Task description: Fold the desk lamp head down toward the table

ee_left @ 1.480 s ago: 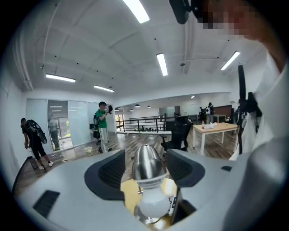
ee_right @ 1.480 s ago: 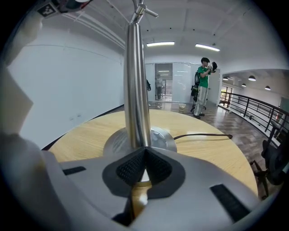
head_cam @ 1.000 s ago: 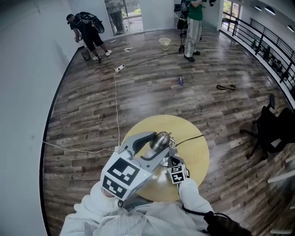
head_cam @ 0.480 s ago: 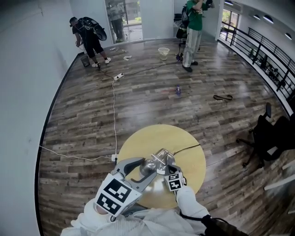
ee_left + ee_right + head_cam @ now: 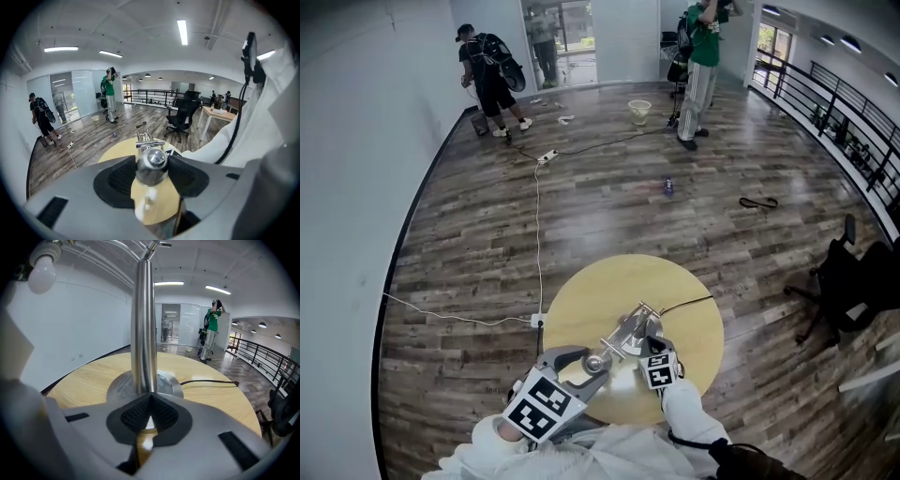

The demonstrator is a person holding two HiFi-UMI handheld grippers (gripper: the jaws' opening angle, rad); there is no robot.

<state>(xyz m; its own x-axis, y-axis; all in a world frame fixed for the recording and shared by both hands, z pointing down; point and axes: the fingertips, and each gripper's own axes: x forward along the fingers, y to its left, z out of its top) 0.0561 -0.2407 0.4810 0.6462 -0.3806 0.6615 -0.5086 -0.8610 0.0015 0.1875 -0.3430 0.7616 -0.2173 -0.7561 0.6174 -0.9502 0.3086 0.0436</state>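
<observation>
Two grippers tend a lamp [image 5: 630, 336] on a round yellow bench [image 5: 591, 295]. The left gripper [image 5: 592, 366] has its jaws clenched on the lamp head [image 5: 151, 164], low over the bench. The right gripper [image 5: 150, 397] has its jaws closed at the foot of the pole [image 5: 143, 333]. A cord [image 5: 689, 302] trails off, and people [image 5: 492, 80] stand far behind.

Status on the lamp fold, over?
Left gripper shut on lamp head; head not yet down at table. Right gripper shut, tips at lamp post above base. Nothing in the way; cord trails off the far side.
</observation>
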